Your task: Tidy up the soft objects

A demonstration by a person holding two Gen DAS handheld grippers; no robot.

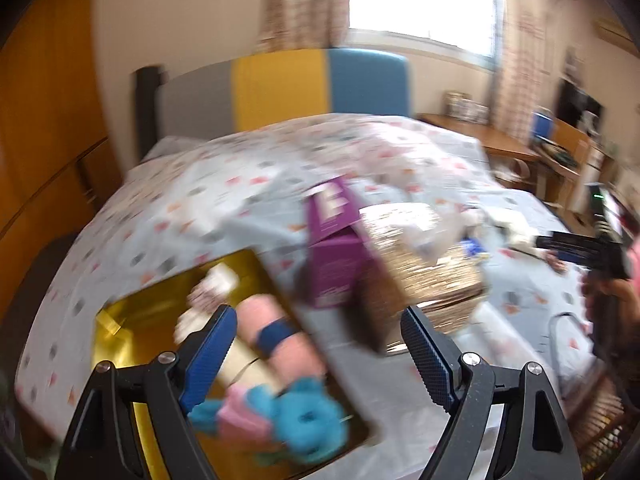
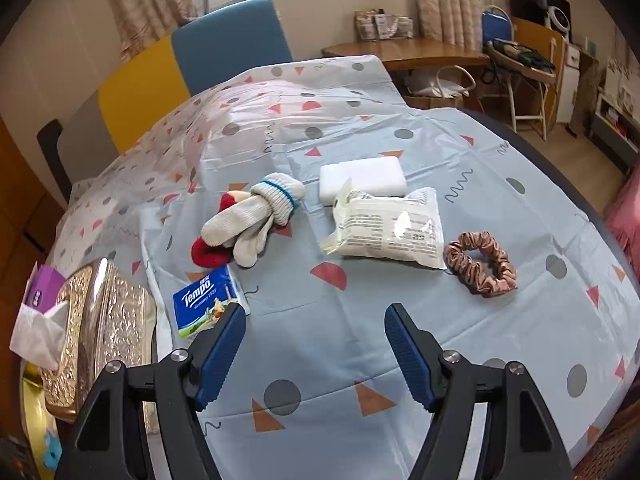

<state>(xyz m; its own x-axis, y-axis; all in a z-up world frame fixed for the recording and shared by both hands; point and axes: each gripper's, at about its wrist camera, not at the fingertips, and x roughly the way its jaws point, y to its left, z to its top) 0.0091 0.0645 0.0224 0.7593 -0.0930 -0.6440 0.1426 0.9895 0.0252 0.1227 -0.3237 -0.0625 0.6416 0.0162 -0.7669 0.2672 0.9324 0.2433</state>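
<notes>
My left gripper (image 1: 318, 350) is open and empty, above a gold tray (image 1: 132, 316) that holds a pink roll with a blue band (image 1: 276, 332) and a blue and pink plush toy (image 1: 292, 416). The view is blurred. My right gripper (image 2: 314, 344) is open and empty over the sheet. Ahead of it lie a Tempo tissue pack (image 2: 208, 300), white knit gloves (image 2: 256, 216) on something red, a white sponge (image 2: 362, 178), a wipes pack (image 2: 386, 228) and a pink scrunchie (image 2: 480, 264).
A purple tissue box (image 1: 332, 244) and an ornate gold tissue box (image 1: 416, 264) stand beside the tray; they also show at the left of the right wrist view (image 2: 100, 320). The patterned sheet (image 2: 360, 340) covers the bed. A desk (image 2: 404, 50) and a chair stand beyond.
</notes>
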